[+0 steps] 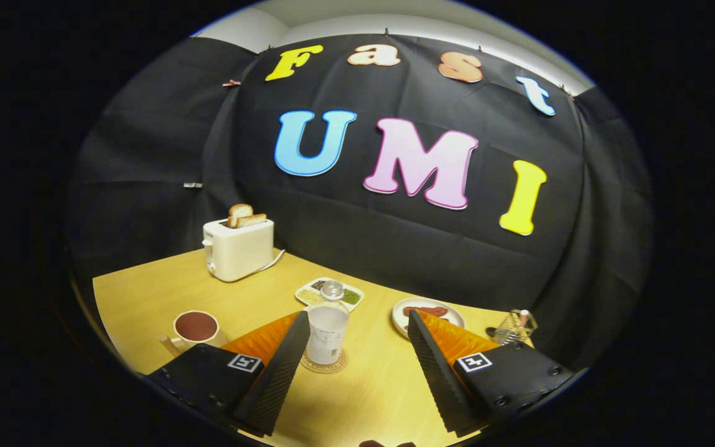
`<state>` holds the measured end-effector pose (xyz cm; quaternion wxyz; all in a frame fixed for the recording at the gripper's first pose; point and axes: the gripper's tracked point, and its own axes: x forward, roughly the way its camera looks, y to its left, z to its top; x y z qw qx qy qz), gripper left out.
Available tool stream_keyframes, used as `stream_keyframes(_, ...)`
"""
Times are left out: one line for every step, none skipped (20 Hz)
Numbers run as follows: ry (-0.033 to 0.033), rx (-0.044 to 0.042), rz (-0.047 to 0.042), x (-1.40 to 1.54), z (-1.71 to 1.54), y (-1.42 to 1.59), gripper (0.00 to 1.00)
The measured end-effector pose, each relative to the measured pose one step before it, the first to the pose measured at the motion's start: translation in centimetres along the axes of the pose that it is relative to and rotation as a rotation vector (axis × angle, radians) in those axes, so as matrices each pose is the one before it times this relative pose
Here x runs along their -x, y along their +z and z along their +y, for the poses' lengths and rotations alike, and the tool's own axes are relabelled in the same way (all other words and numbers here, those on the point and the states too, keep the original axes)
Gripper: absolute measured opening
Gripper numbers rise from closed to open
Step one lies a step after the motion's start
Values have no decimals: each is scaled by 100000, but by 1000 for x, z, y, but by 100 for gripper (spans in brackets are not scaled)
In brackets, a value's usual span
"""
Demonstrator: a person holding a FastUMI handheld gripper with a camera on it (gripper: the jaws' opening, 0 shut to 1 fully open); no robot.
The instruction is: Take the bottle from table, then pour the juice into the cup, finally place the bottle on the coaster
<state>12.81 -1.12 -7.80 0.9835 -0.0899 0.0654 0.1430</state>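
Standing upright on the coaster (324,365), the bottle (326,329) sits just ahead of the jaws, which are spread wide and touch nothing. Left of it on the wooden surface (146,298) rests the cup (195,328), holding dark juice.

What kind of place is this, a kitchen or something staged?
Probably a staged breakfast table in a booth, not a real kitchen: black cloth backs a wooden table holding a toaster and a cup. The open gripper faces a bottle on its coaster.
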Motion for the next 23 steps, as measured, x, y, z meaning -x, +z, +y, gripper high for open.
stream_keyframes(-2226,-1952,-723,1821,-552,1045,98)
stream_keyframes(-2270,-366,-767,1782,-622,992,98)
stream_keyframes(-3301,811,-661,1615,-845,929,97)
stream_keyframes(-3466,174,-186,1752,-1094,724,98)
stream_keyframes(-2538,-1691,-230,1608,-918,548,97)
stream_keyframes(-1743,-2576,-128,1526,-666,566,97)
stream_keyframes(-1845,-2178,320,1592,-565,405,97)
stream_keyframes(-2388,-727,-375,1285,-708,506,97)
stream_keyframes(-3108,513,-1338,1244,-986,551,97)
stream_keyframes(-2903,629,-1554,1129,-1036,611,98)
stream_keyframes(-1784,65,-912,919,-732,275,97)
stream_keyframes(-865,-701,362,775,-476,-68,97)
stream_keyframes(-236,-1332,555,639,-246,-135,97)
stream_keyframes(37,-1274,-99,469,-186,26,97)
stream_keyframes(-471,-493,-242,283,-426,80,97)
stream_keyframes(-607,348,-17,-63,-418,-71,97)
stream_keyframes(21,525,219,-127,-245,-166,97)
stream_keyframes(1039,25,422,-319,114,-140,97)
stream_keyframes(1707,-592,202,-339,376,-33,97)
stream_keyframes(1723,-722,-237,-409,314,102,97)
stream_keyframes(1926,-365,-3,-451,221,64,97)
stream_keyframes(2297,414,-81,-378,398,132,97)
stream_keyframes(1796,1329,-652,-395,256,221,97)
